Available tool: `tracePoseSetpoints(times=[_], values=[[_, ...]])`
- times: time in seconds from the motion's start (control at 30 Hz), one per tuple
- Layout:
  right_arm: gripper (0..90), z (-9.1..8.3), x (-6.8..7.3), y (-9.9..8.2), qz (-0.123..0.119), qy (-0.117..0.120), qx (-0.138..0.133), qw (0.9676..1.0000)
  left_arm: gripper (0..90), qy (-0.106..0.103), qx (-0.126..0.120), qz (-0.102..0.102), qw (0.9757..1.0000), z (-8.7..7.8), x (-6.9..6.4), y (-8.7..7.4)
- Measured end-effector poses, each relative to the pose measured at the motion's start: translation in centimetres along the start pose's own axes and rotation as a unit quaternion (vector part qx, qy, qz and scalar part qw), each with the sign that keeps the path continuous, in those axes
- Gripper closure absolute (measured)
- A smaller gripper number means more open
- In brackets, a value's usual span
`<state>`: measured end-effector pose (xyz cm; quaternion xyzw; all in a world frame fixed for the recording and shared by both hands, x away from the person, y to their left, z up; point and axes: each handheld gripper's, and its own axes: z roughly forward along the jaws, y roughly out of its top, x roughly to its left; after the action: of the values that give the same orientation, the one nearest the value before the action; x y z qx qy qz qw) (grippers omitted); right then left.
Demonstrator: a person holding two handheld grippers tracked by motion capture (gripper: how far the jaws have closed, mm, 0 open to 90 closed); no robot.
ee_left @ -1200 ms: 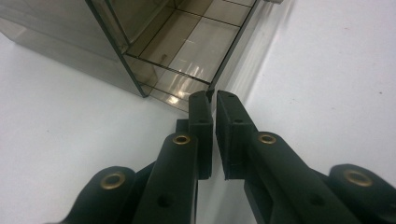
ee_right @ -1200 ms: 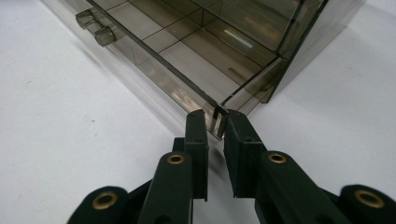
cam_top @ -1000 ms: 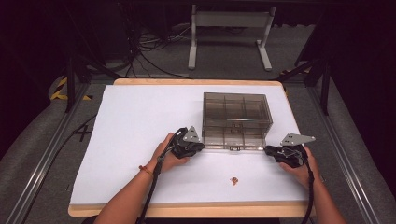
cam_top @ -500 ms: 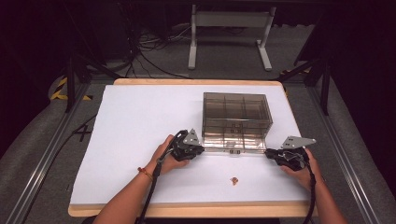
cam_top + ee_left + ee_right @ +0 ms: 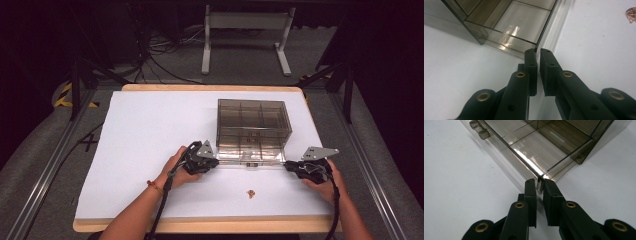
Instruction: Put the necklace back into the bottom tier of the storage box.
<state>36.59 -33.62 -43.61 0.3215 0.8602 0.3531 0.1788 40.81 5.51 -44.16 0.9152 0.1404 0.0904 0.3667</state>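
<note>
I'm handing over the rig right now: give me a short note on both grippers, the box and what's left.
Left gripper: shut on the drawer front's left end.
Right gripper: shut on its right end.
Smoky box stands on the white table; its bottom drawer is pulled partway out toward the person.
Small brown bit lies loose on the table in front of the drawer.
Left, probably: finish moving the drawer evenly, then release.

Both forearms enter from the bottom edge and angle inward and up. The left hand wraps the left gripper, which points right and lies low and level. The right hand holds the right gripper, which points left, also low and level. The two grippers face each other, well apart. Left fingers are nearly together, with a thin gap. Right fingers are likewise close, pinching a thin clear edge. A bracelet sits on the left wrist.
</note>
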Motion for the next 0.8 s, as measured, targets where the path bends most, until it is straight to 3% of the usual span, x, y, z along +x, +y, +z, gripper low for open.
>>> tracePoseSetpoints(times=[0.8], values=[[82.3, -0.37, 0.44, 0.1, -0.007, 0.009, 0.017, 0.9998, 84.0, -0.009, 0.013, 0.007, 0.9998, -0.02, -0.37, -0.13]])
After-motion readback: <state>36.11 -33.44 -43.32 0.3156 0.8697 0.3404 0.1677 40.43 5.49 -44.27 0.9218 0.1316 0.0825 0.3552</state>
